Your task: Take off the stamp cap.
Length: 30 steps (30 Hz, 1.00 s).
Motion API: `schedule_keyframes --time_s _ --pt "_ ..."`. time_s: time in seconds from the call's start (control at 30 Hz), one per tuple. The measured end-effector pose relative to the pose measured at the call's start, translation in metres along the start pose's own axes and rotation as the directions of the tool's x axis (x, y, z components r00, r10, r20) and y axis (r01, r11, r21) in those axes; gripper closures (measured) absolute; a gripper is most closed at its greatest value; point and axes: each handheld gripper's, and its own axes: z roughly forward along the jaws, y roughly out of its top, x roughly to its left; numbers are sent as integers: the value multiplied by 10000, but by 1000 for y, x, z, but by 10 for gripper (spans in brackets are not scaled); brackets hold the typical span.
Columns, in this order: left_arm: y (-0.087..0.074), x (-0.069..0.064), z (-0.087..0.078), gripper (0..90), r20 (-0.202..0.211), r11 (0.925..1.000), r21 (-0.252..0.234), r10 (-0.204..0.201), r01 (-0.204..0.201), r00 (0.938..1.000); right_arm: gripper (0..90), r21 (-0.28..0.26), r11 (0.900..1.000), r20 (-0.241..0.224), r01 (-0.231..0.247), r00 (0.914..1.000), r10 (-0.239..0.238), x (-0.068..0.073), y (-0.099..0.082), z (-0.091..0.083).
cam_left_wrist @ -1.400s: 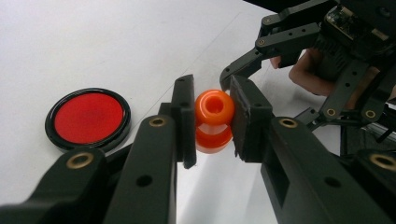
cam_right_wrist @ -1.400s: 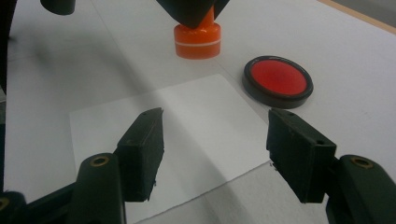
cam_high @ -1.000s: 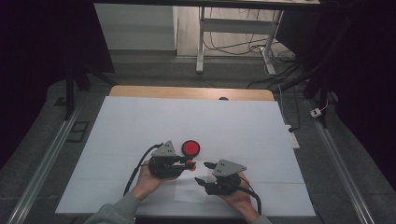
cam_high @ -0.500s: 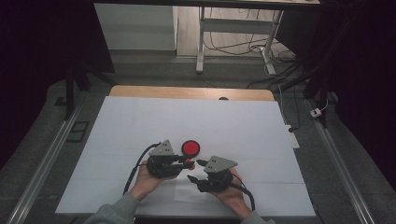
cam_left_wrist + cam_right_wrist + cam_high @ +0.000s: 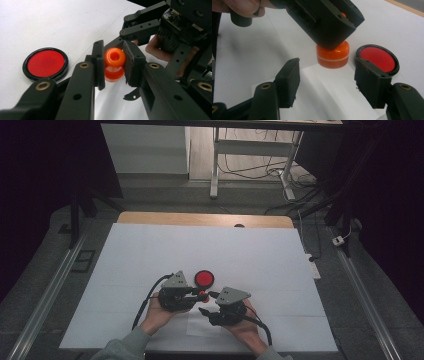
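Orange bottle-like piece clamped by the neck between the left tongs, base cap just above the white bench. Red disc in a black rim just beside, at 11 o'clock. Right tongs spread wide, holding nothing, near at 5 o'clock, having just closed slightly.

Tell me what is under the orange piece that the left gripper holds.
Under the orange piece lies white paper; its base looks to rest there. The left gripper covers its top, so contact is not fully sure.
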Motion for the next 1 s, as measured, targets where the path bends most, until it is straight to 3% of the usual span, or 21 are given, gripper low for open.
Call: schedule_keyframes --time_s 0.6,0.83,1.0 --pt "-1 0 4 722 97 9999 99 13 -14 10000 470 -3 10000 202 46 9998 -46 3 3 3" --pt "-2 0 5 722 107 9999 120 -3 2 9999 593 -12 10000 261 -98 9996 99 1 3 2" --pt "-2 0 5 722 124 9999 108 -23 22 9999 627 19 10000 247 -63 9997 63 0 2 1"
